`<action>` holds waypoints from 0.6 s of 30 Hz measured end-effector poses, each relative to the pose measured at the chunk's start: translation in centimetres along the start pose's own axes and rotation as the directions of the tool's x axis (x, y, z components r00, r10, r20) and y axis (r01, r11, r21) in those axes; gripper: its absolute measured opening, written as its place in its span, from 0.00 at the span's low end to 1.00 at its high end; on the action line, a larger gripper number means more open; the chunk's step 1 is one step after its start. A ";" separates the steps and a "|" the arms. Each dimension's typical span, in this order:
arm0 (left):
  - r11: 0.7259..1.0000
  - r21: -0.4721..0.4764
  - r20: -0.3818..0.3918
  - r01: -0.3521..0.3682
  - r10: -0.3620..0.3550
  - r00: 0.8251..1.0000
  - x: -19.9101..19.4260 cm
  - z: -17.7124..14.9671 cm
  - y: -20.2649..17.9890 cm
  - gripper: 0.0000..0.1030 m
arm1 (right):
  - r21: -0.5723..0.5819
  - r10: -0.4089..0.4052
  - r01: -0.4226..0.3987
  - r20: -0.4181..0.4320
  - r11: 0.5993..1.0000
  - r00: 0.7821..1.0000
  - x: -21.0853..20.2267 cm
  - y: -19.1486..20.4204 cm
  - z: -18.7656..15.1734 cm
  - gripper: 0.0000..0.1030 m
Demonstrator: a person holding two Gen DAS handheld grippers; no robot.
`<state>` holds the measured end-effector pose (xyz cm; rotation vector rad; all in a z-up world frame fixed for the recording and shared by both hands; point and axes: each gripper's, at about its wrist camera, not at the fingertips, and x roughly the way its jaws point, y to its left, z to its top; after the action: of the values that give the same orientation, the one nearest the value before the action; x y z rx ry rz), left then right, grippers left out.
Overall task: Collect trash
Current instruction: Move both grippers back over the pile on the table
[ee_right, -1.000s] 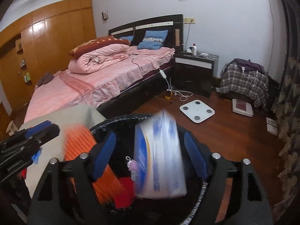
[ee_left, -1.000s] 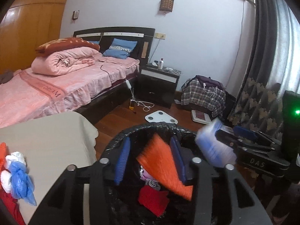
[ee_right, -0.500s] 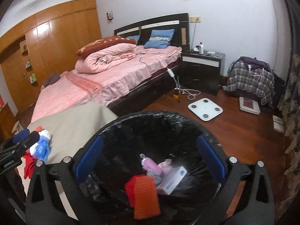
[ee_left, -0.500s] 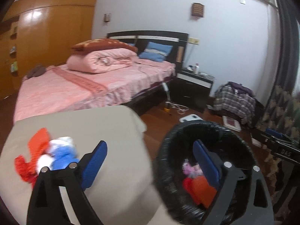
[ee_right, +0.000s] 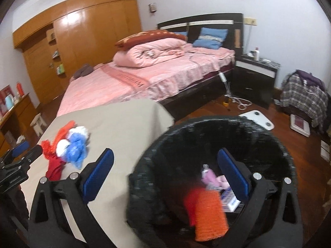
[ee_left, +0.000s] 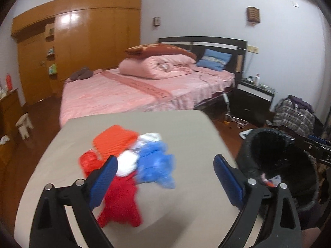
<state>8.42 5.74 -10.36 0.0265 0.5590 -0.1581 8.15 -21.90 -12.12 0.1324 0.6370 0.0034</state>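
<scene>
A pile of trash lies on the beige table (ee_left: 165, 124): an orange ribbed piece (ee_left: 113, 142), a red piece (ee_left: 122, 198), a white wad (ee_left: 126, 163) and a blue plastic bag (ee_left: 157, 165). My left gripper (ee_left: 165, 177) is open and empty, just in front of the pile. The black-lined bin (ee_right: 206, 136) stands right of the table and holds an orange piece (ee_right: 209, 215), a pink item (ee_right: 211, 177) and a white-blue box (ee_right: 229, 200). My right gripper (ee_right: 165, 177) is open and empty over the bin's left rim. The pile (ee_right: 68, 146) also shows there.
A pink bed (ee_left: 134, 91) stands behind the table, with a dark nightstand (ee_left: 252, 101) to its right. A plaid bag (ee_right: 304, 97) and a white scale (ee_right: 258, 119) sit on the wooden floor beyond the bin. A small stool (ee_left: 23, 124) stands at the left.
Both grippers opened and dropped the orange piece and the white-blue box into the bin. The left gripper then swung left to the pile on the table; the right one shifted slightly left.
</scene>
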 end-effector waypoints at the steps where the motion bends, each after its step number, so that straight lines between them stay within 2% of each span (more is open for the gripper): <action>1: 1.000 -0.008 -0.002 -0.016 0.016 1.000 -0.1 -0.3 0.8 0.89 | -0.009 0.009 -0.009 -0.001 1.000 1.000 0.2 0.6 0.1 0.95; 12: 0.988 -0.081 -0.052 -0.134 0.130 0.990 0.7 -2.9 6.8 0.89 | -0.118 0.140 -0.143 -0.035 0.983 0.990 3.3 8.6 -0.5 0.95; 18: 0.984 -0.099 -0.102 -0.151 0.141 0.985 2.2 -4.2 8.2 0.89 | -0.143 0.179 -0.185 -0.051 0.972 0.983 5.5 11.1 -1.0 0.95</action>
<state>9.37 13.81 -15.25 -0.0293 0.6577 0.0162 12.37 -10.57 -14.81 0.0473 0.6579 0.2304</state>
